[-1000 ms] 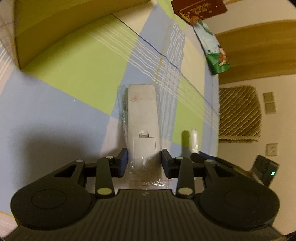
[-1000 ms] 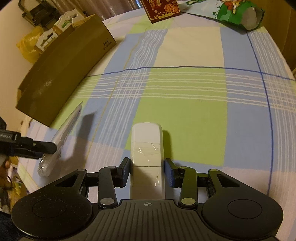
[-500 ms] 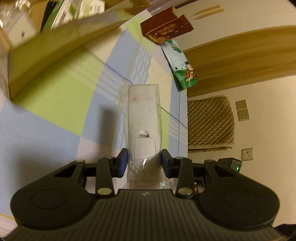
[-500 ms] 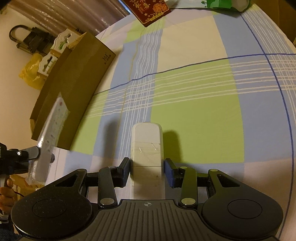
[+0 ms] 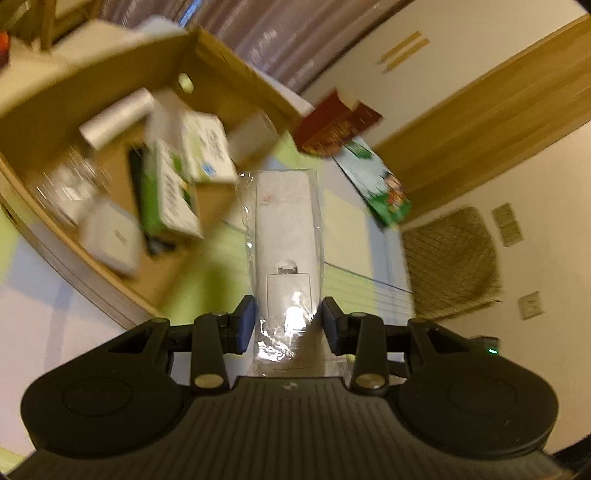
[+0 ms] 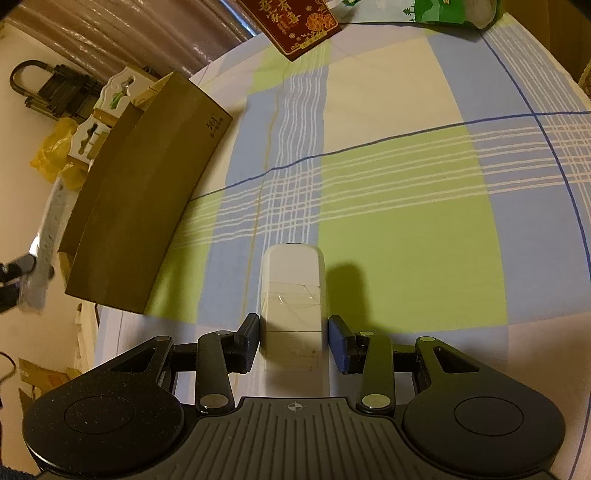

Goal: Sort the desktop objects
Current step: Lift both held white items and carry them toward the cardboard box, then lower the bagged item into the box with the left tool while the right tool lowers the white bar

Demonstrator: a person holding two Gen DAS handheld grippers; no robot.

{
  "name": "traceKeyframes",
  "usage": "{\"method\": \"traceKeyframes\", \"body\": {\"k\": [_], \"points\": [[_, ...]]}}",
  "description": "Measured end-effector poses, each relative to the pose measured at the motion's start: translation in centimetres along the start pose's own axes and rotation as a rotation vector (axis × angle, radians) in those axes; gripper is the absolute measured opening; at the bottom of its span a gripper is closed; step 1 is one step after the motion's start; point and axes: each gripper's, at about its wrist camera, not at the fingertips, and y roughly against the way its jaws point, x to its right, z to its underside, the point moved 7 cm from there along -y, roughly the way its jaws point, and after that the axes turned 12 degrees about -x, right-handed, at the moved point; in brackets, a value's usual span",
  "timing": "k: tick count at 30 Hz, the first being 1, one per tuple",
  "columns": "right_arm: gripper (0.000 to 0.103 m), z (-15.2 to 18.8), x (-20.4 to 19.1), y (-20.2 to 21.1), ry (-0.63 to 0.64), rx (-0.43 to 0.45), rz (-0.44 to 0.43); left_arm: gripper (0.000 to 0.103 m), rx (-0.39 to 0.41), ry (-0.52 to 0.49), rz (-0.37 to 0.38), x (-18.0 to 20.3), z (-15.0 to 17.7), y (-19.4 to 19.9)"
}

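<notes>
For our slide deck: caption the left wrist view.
Left tongs carry a plastic-wrapped remote toward the open cardboard box.

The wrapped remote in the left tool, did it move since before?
Yes. The wrapped remote went up off the checked cloth and toward the cardboard box, whose inside now shows.

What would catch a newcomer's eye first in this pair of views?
Each gripper holds a white remote: the left gripper carries a plastic-wrapped remote in the air toward the open cardboard box, which already holds cartons and small items. The right gripper holds a plain remote over the checked tablecloth. A red box lies at the table's far edge.
</notes>
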Motion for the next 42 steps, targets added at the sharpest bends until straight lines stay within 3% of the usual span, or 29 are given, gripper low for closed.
{"method": "traceKeyframes", "body": {"k": [7, 10, 16, 21, 27, 35, 42], "points": [[0.039, -0.8, -1.4, 0.2, -0.017, 0.036, 0.027, 0.033, 0.014, -0.053, -0.201, -3.8, -6.2, 2.0], [0.039, -1.5, -2.3, 0.3, -0.019, 0.049, 0.036, 0.033, -0.010, -0.076, -0.299, -5.5, -8.7, 1.4], [0.039, -3.8, -4.3, 0.5, -0.020, 0.058, 0.030, 0.033, -0.100, -0.110, -0.396, -8.7, -11.7, -1.2], [0.039, -7.1, -7.9, 1.3, 0.061, 0.074, 0.035, 0.033, -0.150, -0.156, -0.438, -10.1, -12.0, -2.6], [0.039, -12.8, -16.9, 1.7, 0.301, 0.101, 0.073, 0.033, -0.144, -0.218, -0.482, -10.2, -12.1, -3.1], [0.039, -18.0, -25.5, -3.2, 0.524, 0.026, 0.137, 0.033, -0.129, -0.319, -0.573, -9.7, -12.2, -4.2], [0.039, -20.7, -28.2, -8.9, 0.555, -0.023, 0.148, 0.033, -0.119, -0.334, -0.578, -10.0, -12.2, -4.4]]}}
